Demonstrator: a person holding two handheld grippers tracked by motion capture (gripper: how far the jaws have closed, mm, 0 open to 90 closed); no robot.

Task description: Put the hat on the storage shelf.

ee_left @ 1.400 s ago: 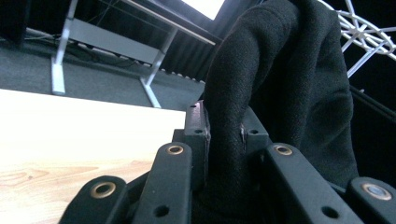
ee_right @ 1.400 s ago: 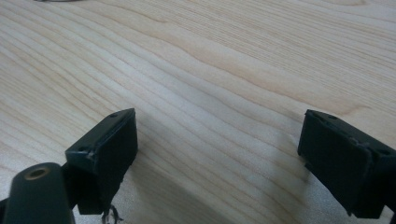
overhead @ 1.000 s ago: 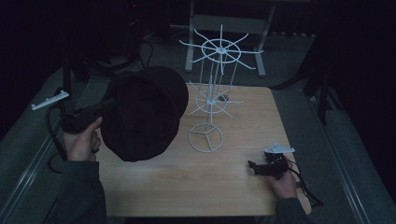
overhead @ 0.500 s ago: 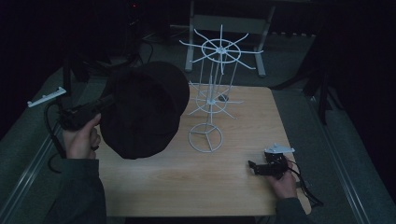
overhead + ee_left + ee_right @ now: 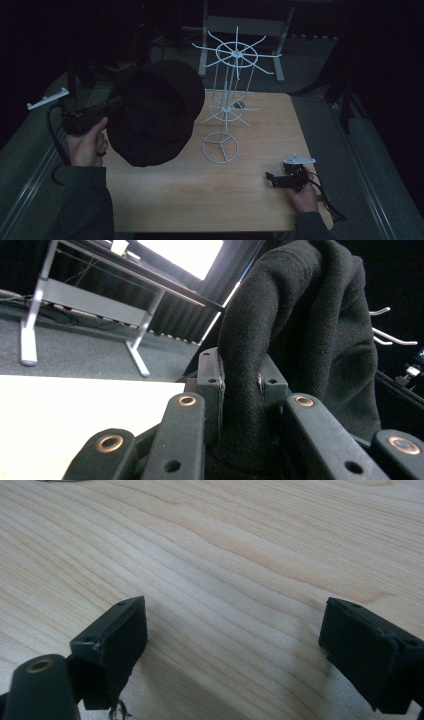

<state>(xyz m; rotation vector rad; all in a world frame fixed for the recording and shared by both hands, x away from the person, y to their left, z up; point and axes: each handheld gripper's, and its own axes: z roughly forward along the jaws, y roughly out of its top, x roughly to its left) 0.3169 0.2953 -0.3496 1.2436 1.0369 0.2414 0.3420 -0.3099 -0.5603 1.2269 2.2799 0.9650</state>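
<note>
A black felt hat (image 5: 155, 112) hangs in the air over the table's left side, just left of the white wire rack (image 5: 227, 105). My left gripper (image 5: 116, 103) is shut on the hat's edge; in the left gripper view the black cloth (image 5: 300, 340) is pinched between the two jaws, gripper midpoint (image 5: 239, 382). My right gripper (image 5: 272, 179) rests low on the wooden table (image 5: 200, 200) at the front right. Its jaws stand wide apart over bare wood, midpoint (image 5: 235, 630), with nothing between them.
The wire rack has a round base (image 5: 220, 147) and two tiers of spokes, the upper wheel (image 5: 237, 50) high at the back. A grey metal frame (image 5: 240, 25) stands on the floor behind the table. Carpeted floor lies on both sides.
The left gripper has lifted the hat slightly up and toward the rack. The right gripper has stayed where it was on the table.
</note>
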